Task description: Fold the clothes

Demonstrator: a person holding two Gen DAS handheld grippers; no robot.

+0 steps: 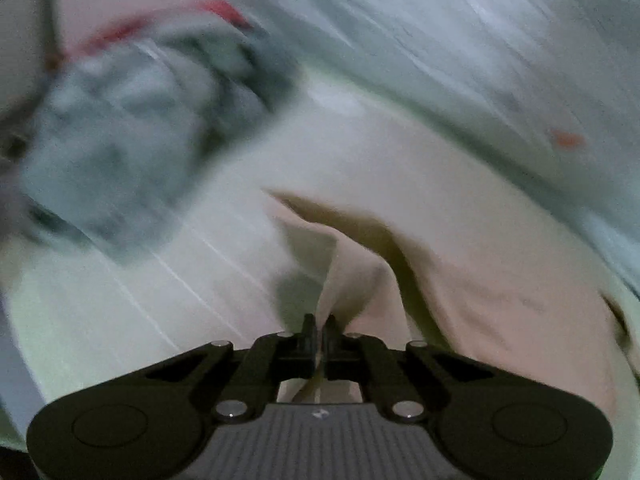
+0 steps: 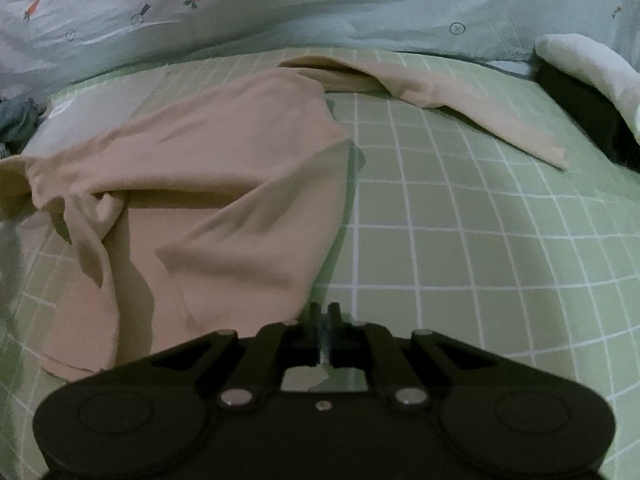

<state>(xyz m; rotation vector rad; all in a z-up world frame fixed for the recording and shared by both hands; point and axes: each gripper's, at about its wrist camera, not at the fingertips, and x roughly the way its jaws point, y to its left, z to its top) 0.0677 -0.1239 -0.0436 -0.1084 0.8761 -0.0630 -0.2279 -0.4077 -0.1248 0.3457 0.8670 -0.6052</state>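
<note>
A beige long-sleeved garment [image 2: 224,168] lies crumpled on the green checked sheet [image 2: 460,248], one sleeve [image 2: 472,108] stretched toward the far right. My right gripper [image 2: 324,312] hovers low at the garment's near right edge, fingers shut, and no cloth shows between them. The left wrist view is heavily motion-blurred. There my left gripper [image 1: 319,322] is shut on a fold of the beige garment [image 1: 460,248], which rises in a ridge to the fingertips.
A pale blue quilt [image 2: 320,4] with carrot prints is bunched along the far side. A dark block under a white cloth [image 2: 580,64] sits far right. A grey-blue bundle of clothes [image 1: 120,140] lies to the left, also at the left edge [image 2: 18,120].
</note>
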